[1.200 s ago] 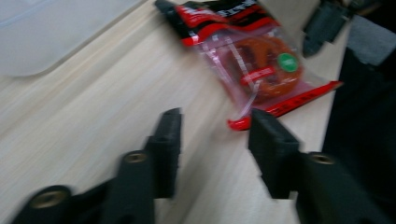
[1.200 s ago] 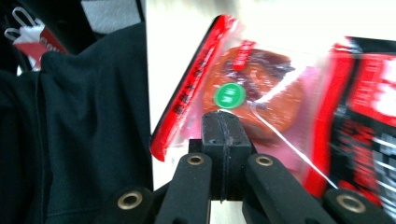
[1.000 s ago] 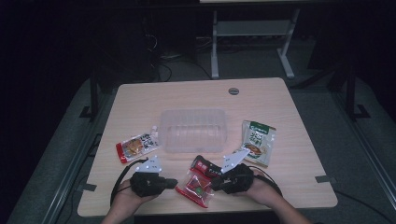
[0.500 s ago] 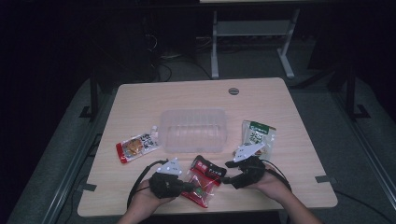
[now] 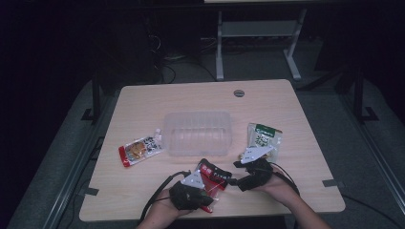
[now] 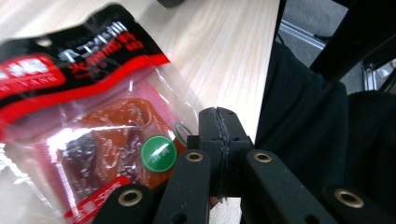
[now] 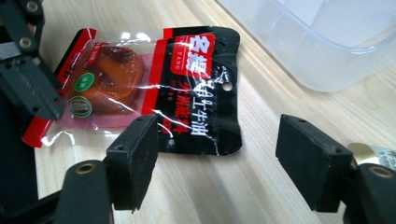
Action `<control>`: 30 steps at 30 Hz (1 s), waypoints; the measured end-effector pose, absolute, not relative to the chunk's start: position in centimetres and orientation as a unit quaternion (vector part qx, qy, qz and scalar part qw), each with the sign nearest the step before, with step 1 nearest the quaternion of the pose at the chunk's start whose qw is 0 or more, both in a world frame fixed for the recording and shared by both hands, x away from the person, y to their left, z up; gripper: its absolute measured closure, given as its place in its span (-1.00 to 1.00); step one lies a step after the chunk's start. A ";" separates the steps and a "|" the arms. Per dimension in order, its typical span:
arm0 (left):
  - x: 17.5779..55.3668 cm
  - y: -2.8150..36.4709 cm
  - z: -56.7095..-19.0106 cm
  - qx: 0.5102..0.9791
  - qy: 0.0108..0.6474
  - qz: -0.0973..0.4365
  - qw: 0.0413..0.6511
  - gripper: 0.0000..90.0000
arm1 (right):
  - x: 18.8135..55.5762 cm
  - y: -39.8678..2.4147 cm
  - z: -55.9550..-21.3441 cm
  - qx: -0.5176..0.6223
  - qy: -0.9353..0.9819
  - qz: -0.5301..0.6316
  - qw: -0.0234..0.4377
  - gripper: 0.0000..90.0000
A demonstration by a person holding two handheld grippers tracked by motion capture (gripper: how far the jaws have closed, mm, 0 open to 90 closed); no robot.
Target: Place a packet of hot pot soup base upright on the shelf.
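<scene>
From the high view, a clear plastic tub (image 5: 197, 133) stood empty at the middle of the wooden worktop (image 5: 143, 102). A red-and-white snack pouch (image 5: 139, 150) lay to its left and a green-labelled pouch (image 5: 263, 136) to its right, so nothing had yet been packed. Near the front edge, the red-and-black snack packet (image 5: 215, 174) lay between the left claw (image 5: 203, 190) and the right claw (image 5: 234, 179).

In the left gripper view, the left claw (image 6: 218, 140) was closed, seemingly pinching the packet's (image 6: 84, 140) edge, though the contact was hidden.

In the right gripper view, the right claw (image 7: 224, 161) had just been opening and stood wide, gripping nothing, with the packet (image 7: 154, 88) flat beyond it.
</scene>
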State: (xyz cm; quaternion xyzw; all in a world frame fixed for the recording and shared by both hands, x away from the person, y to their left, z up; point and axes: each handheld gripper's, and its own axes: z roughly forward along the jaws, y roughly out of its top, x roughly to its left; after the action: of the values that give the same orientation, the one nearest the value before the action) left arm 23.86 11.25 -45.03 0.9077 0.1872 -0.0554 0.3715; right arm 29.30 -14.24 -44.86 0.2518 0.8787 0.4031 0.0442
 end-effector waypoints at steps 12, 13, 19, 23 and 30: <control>23.8 12.9 -44.9 0.910 0.204 -0.041 0.358 0.99 | 29.5 -15.0 -44.5 0.268 0.866 0.418 0.059 -0.37; 23.9 13.1 -44.9 0.909 0.208 -0.037 0.358 0.99 | 29.5 -15.1 -44.4 0.266 0.866 0.419 0.060 -0.37; 24.4 13.9 -44.6 0.902 0.225 -0.034 0.367 0.99 | 29.6 -15.4 -44.3 0.272 0.863 0.421 0.061 -0.38; 24.7 15.0 -43.7 0.895 0.230 -0.019 0.382 0.99 | 29.2 -15.6 -44.2 0.277 0.860 0.424 0.060 -0.39; 25.5 18.3 -43.5 0.886 0.268 -0.006 0.378 0.99 | 28.5 -16.4 -43.9 0.288 0.855 0.426 0.065 -0.41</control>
State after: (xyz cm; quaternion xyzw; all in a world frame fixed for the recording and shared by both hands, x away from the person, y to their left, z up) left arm 25.50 18.33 -43.53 0.8861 0.2677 -0.0060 0.3783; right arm 28.54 -16.40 -43.90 0.2876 0.8552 0.4264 0.0647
